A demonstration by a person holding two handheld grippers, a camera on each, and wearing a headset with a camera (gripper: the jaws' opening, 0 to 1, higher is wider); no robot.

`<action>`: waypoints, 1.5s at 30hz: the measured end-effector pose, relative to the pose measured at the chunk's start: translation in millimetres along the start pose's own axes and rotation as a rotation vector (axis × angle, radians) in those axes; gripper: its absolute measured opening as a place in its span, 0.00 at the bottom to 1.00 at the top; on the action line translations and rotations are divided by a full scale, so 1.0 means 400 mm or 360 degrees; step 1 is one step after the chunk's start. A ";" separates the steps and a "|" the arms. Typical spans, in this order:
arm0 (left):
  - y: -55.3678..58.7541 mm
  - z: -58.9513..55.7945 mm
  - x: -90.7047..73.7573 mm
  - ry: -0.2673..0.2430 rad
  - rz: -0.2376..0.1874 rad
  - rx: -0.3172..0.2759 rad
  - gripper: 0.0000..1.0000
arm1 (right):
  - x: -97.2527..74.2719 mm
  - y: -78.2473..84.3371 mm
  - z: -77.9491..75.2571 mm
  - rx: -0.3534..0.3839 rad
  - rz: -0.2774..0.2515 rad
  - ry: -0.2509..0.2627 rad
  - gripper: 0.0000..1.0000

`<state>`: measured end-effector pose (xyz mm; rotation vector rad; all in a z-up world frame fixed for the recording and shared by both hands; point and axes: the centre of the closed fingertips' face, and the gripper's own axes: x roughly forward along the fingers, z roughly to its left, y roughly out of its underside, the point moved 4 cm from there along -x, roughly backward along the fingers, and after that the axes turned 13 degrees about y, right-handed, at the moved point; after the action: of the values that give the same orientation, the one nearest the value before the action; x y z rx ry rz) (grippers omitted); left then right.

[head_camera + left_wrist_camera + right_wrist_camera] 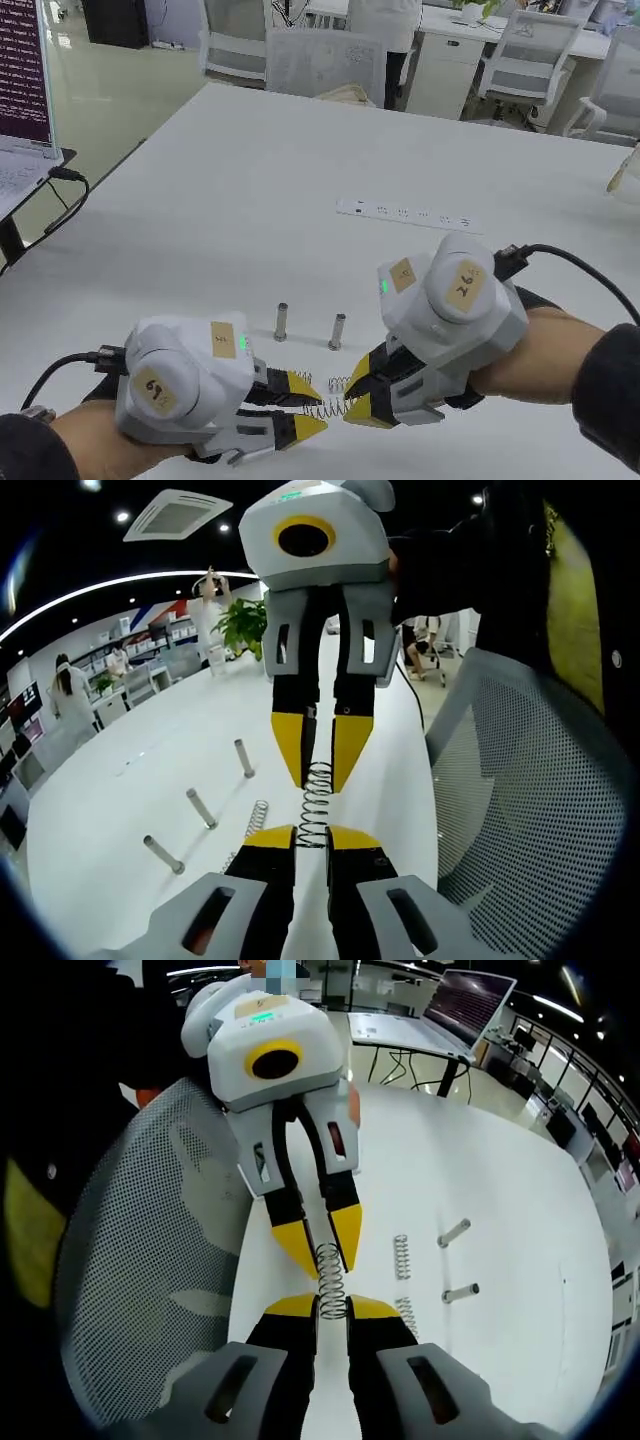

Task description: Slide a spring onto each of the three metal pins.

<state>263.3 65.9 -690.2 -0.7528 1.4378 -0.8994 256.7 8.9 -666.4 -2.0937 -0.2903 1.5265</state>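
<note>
Clerk: Entry one, the held spring [314, 805]. Location?

Checker: It runs end to end between the two grippers, low over the near part of the desk [300, 180], on the person's side of the pins.

Clerk: Entry two, the left gripper [312, 838]. How do the fingers stand?

Checker: Drawn in to a narrow gap, with the yellow fingertips [268, 838] pressing either side of one end of the held spring.

Clerk: Entry three, the right gripper [332, 1307].

Checker: Likewise, the fingers are nearly together and nip the opposite end of the held spring. The grippers face each other tip to tip, with a short run of coils showing between them.

Clerk: Entry four, the metal pins [201, 808].

Checker: Three, upright in a row on the desk, spaced apart, each one bare. In the head view two of them stand just beyond the grippers.

Clerk: Entry five, spares.

Checker: The second spring [401, 1257] lies flat on the desk between the grippers and the pins. The third spring [405, 1312] lies just beside a finger of the right gripper.

Clerk: Sundries?

Checker: A white power strip [405, 212] farther up the desk, and a laptop [20, 90] off the desk's left side.
</note>
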 end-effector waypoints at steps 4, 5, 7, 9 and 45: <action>0.001 0.001 -0.001 -0.0001 -0.0003 -0.0004 0.03 | -0.006 -0.011 0.000 -0.0001 -0.0023 0.0000 0.08; 0.000 0.001 -0.001 -0.0002 -0.0007 -0.0003 0.03 | -0.008 -0.013 0.000 -0.0002 -0.0026 0.0000 0.08; -0.001 0.004 -0.002 -0.0009 -0.0014 -0.0001 0.03 | -0.013 -0.021 -0.002 -0.0015 -0.0037 0.0008 0.08; -0.001 0.004 -0.002 -0.0010 -0.0015 0.0001 0.03 | -0.019 -0.030 -0.001 -0.0017 -0.0048 0.0010 0.08; -0.003 0.001 -0.003 0.0020 -0.0062 -0.0042 0.02 | -0.013 -0.063 0.008 0.0025 -0.0144 -0.0037 0.08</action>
<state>263.6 66.2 -688.5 -0.7987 1.4531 -0.9182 255.4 28.6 -649.4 -2.0239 -0.3750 1.4961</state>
